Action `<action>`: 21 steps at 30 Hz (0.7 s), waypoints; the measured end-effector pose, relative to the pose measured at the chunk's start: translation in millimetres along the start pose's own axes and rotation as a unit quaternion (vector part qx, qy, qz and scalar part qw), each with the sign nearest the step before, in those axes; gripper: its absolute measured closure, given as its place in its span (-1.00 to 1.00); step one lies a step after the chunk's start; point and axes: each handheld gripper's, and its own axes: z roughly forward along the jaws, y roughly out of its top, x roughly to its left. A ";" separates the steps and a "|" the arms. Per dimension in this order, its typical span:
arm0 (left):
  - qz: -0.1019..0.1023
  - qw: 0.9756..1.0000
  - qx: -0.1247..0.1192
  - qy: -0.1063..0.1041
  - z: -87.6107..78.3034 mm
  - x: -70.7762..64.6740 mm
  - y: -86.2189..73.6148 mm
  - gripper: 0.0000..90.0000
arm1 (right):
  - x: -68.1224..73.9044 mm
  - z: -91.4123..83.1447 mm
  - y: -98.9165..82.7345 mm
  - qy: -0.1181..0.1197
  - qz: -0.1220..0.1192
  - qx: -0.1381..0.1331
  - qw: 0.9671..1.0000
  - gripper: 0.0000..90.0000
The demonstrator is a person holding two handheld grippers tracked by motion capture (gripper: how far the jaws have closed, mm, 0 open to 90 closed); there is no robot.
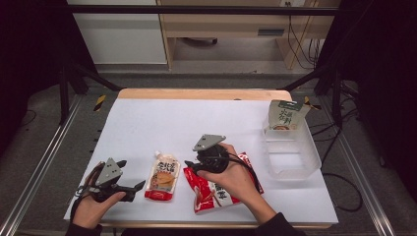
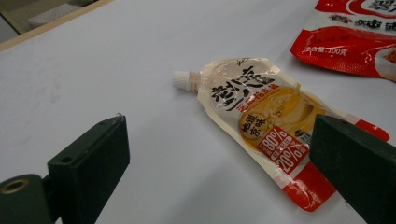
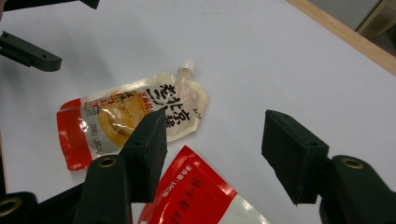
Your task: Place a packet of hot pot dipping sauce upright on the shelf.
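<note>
Nearest the camera, the right gripper (image 3: 212,154) hangs over the upper corner of the flat red plastic snack bag with white lettering (image 3: 196,196), jaws apart with nothing pressed between them; the bag's corner lies just below the gap. In the high view this bag (image 1: 219,194) lies near the front edge of the white table (image 1: 147,123), under the right hand (image 1: 236,177). Just left of it lies the yellow-and-red spouted sauce pouch (image 1: 162,177). Further left, the left gripper (image 1: 130,189) points at the pouch, jaws wide apart, empty. At the far right stands a clear plastic bin (image 1: 295,157).
</note>
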 end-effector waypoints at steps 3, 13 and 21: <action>0.014 1.000 0.010 -0.003 3.2 -3.2 -0.2 -0.88 | 0.9 5.4 0.1 0.000 -0.001 0.003 1.000 -0.06; 0.030 0.999 0.039 -0.020 14.2 -12.5 1.1 -0.85 | 1.4 38.6 -3.7 0.016 0.019 0.016 1.000 0.17; 0.023 0.999 0.039 -0.011 14.7 -10.4 1.0 -0.84 | 4.2 77.0 -3.9 0.028 0.039 0.036 0.998 0.27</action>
